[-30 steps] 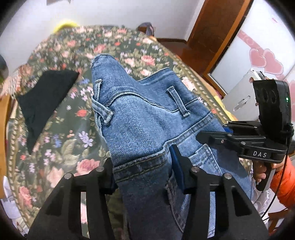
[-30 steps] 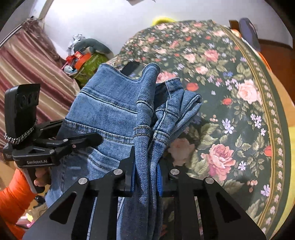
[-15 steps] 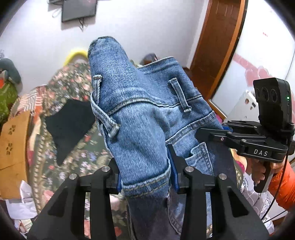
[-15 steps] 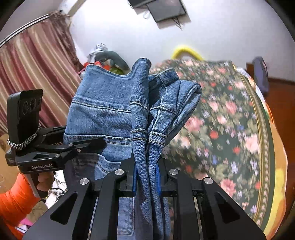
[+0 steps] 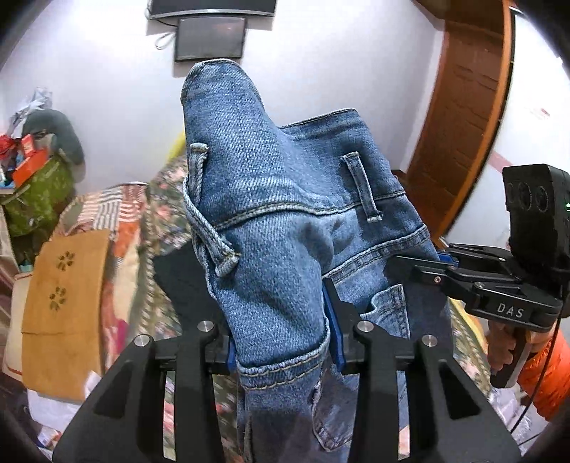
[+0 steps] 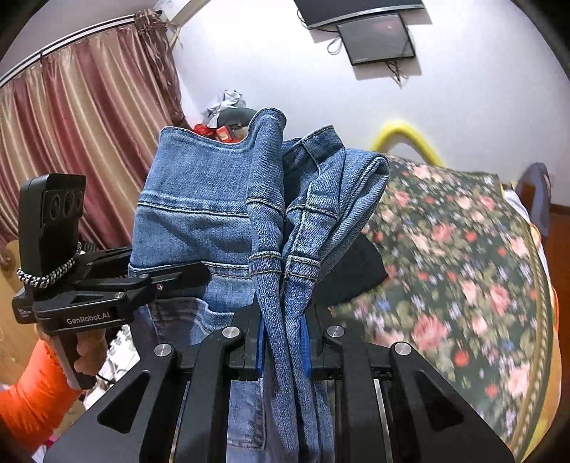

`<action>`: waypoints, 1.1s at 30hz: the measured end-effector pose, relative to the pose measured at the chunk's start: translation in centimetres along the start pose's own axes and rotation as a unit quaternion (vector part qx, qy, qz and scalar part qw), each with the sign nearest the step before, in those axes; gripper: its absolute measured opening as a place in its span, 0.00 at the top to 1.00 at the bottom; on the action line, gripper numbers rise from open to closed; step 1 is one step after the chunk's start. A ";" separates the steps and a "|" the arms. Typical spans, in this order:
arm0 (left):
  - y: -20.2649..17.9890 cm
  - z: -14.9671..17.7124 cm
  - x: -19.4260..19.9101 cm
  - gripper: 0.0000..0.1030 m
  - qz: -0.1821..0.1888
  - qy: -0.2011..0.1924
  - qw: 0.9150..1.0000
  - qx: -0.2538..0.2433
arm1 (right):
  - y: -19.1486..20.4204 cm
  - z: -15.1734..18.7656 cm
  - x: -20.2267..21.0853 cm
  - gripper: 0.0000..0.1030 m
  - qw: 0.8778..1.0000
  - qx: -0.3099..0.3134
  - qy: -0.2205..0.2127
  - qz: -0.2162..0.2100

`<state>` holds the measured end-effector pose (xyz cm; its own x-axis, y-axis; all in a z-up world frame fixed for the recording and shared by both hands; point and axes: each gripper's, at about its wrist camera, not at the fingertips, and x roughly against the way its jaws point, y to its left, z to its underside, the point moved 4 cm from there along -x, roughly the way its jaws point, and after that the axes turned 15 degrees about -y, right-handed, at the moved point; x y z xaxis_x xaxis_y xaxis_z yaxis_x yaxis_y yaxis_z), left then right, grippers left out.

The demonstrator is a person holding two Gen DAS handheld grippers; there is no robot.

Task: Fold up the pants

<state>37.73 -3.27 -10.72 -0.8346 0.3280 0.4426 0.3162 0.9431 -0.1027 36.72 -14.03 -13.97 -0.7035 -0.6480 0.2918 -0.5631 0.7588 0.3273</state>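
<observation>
Left wrist view: the jeans (image 5: pixel 285 228) hung in the air, waistband up, clear of the floral bedspread (image 5: pixel 164 199).
Left gripper (image 5: pixel 281 342): clamped narrow on a thick waistband fold.
Right gripper (image 6: pixel 281 338): pinched tight on bunched denim at the other waistband end.
Change: a second earlier the bedspread filled both views behind the jeans; now wall and screen (image 5: pixel 210 34) showed at 12 o'clock, so both grippers had tilted upward.
Meaning: probably a shake-out before laying the jeans flat; no fold made yet.
Around: black garment (image 6: pixel 349 274) on the bed at 3 o'clock of the denim; curtain (image 6: pixel 89 124) at 10 o'clock.
Obstacle: that garment occupied likely laying space.
</observation>
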 end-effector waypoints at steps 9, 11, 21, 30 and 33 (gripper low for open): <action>6.7 -2.2 -6.9 0.63 -0.020 -0.024 0.999 0.044 | -2.7 -2.4 -9.0 0.86 1.000 -0.003 0.012 -0.006; 8.0 -2.1 -8.8 0.63 -0.020 -0.025 0.998 0.056 | -3.5 -2.7 -10.8 0.86 1.000 0.003 0.017 0.000; 13.2 0.3 -19.5 0.63 -0.049 0.026 0.996 0.065 | -8.1 -0.6 -20.1 0.87 0.998 0.000 0.059 0.029; 16.0 4.3 -26.0 0.65 -0.077 0.061 0.993 0.058 | -11.0 2.8 -25.9 0.87 0.991 0.009 0.122 0.053; 17.2 5.9 -28.0 0.64 -0.080 0.077 0.990 0.082 | -11.5 3.4 -26.6 0.87 0.990 0.009 0.129 0.057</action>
<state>63.84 4.08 -30.15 -0.7859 0.1736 0.5935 0.0979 0.9826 -0.1577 60.40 -5.30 -28.56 -0.6298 -0.5516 0.5469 -0.4956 0.8275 0.2639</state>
